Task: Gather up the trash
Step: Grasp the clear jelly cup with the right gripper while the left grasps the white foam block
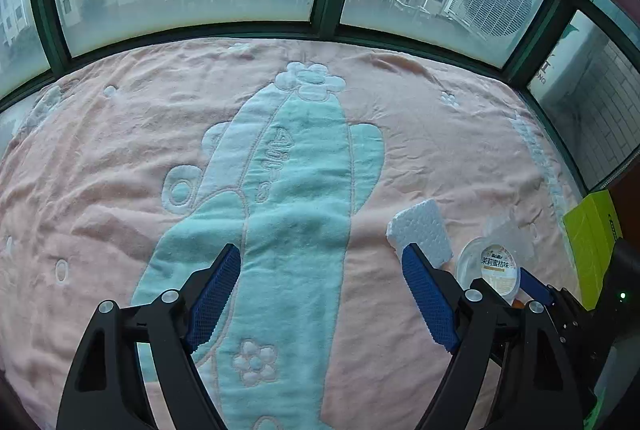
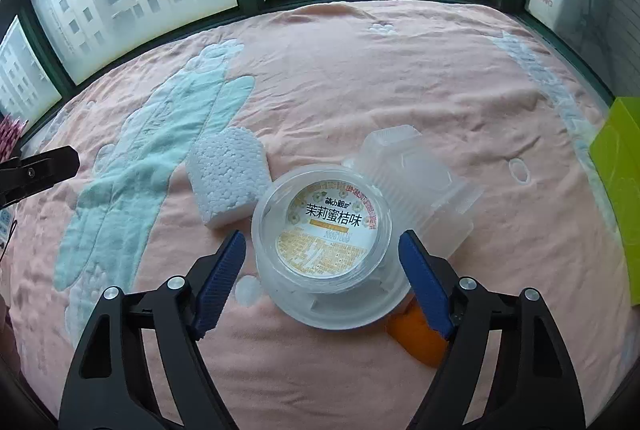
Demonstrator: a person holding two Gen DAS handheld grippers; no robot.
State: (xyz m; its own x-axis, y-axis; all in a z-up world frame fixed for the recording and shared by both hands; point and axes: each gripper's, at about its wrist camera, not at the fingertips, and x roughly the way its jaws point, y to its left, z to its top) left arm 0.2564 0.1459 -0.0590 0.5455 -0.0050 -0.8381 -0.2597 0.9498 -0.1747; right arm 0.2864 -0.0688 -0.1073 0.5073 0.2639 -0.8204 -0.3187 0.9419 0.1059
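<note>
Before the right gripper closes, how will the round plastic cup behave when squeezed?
The round plastic cup looks thin and clear, so probably light and likely to flex. Its smooth wall may slip between the open right gripper fingers. On the soft blanket it could tip.

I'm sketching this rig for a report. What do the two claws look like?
Both match. The left claw and right claw each have black plastic arms with triangular cut-outs, silver round screw heads at the joints, and blue fingers with a fine grid texture. No cables or sleeves show.

Black jaws, blue ribbed pads point(image 2: 219, 286), silver screws point(image 2: 175, 283)
</note>
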